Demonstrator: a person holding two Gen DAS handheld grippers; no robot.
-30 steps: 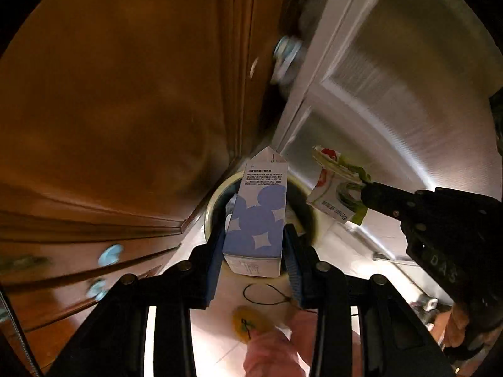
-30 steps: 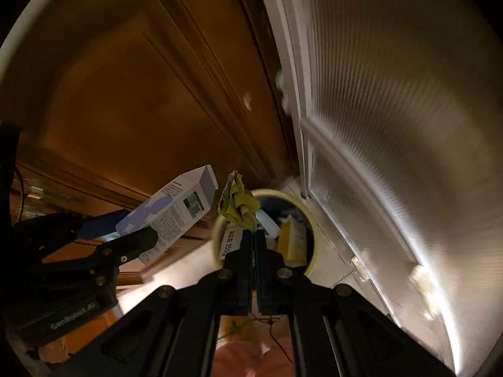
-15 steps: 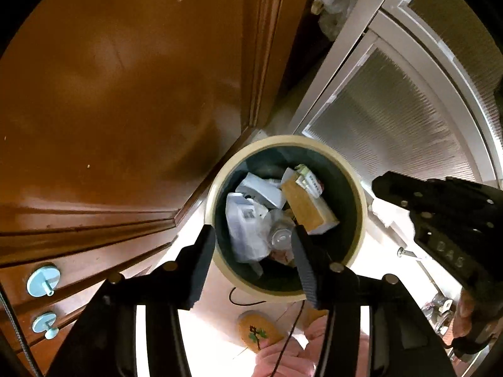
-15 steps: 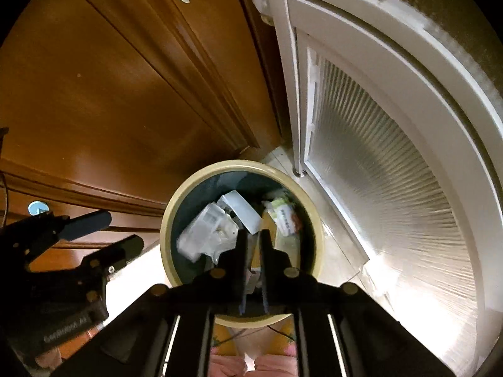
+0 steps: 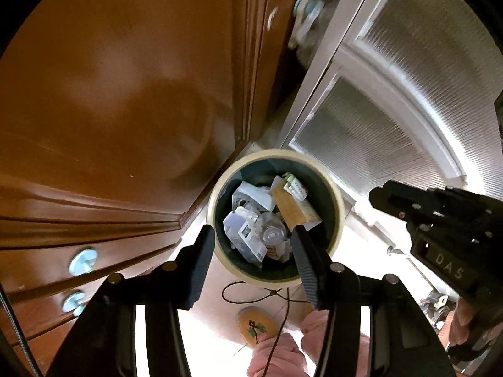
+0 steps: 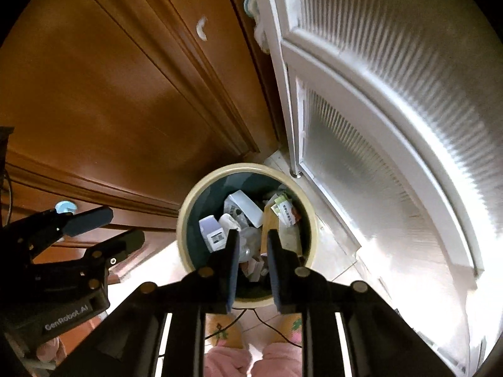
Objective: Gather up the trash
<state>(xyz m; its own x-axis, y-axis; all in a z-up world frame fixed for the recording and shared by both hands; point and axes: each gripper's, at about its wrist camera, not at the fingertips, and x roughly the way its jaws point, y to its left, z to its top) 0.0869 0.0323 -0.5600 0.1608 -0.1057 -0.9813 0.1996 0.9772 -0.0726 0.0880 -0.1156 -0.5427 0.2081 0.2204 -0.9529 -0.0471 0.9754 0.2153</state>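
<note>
Two grippers point steeply down over the round trash bin (image 5: 336,229), which stands on the floor in the corner between the wooden cabinet (image 5: 125,94) and the ribbed glass door (image 6: 393,125). Left gripper (image 5: 251,245) has its jaws wide apart with nothing between them; they have just been opening. Right gripper (image 6: 252,248) shows a narrower gap, also empty, and it has just been opening too. The blue-and-white carton (image 6: 213,234) and the green wrapper (image 6: 284,210) lie inside the bin among other trash.
</note>
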